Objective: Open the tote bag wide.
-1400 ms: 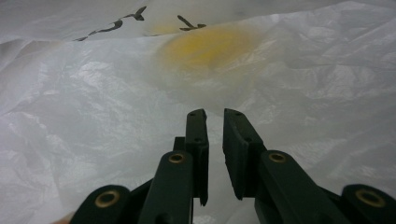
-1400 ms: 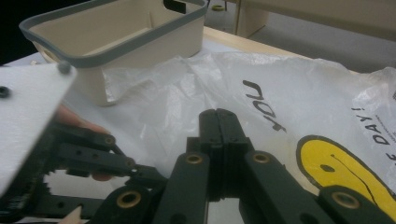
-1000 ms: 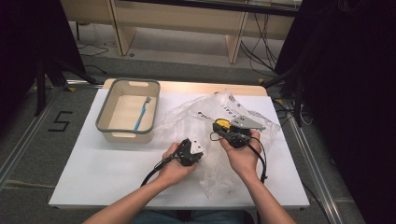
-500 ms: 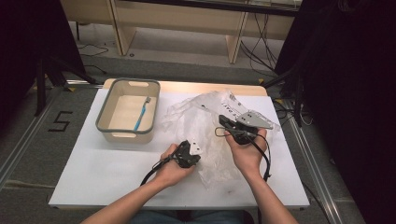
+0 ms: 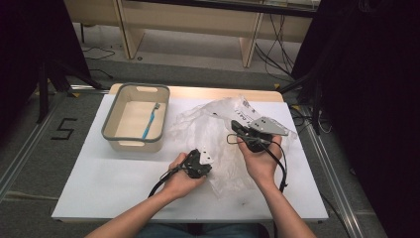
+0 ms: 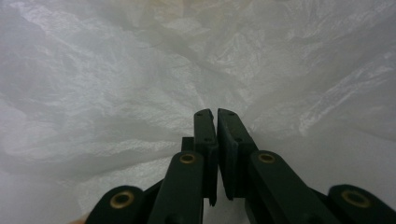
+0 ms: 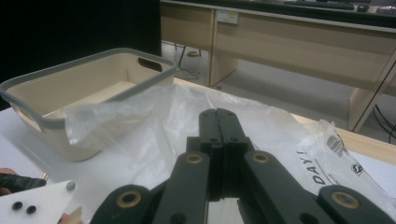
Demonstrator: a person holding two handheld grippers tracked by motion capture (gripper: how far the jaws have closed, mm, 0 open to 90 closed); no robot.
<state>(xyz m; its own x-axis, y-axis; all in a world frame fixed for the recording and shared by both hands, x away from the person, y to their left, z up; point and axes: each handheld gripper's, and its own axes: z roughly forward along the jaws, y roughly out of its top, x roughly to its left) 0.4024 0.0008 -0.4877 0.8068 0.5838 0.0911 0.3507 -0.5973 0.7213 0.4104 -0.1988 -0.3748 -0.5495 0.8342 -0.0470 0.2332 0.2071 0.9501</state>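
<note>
Plastic bag (image 5: 218, 129): crumpled, clear, spread across the middle of the white worktop (image 5: 99, 178), just right of the bin.
Left tool (image 5: 200, 163): jaws pressed nearly together with a thin slit between, resting at the bag's near edge.
Right tool (image 5: 243, 133): jaws pressed together, held above the bag's right side.
Bin (image 5: 113, 133): beige with a grey rim, left of the bag.
Toothbrush (image 5: 150, 126): blue, lying inside the bin.

You have one beige bin (image 5: 116, 132) on the table (image 5: 94, 183) — with one blue toothbrush (image 5: 149, 127) inside it — one crumpled plastic bag (image 5: 208, 124) just beside the bin, and two grippers.
</note>
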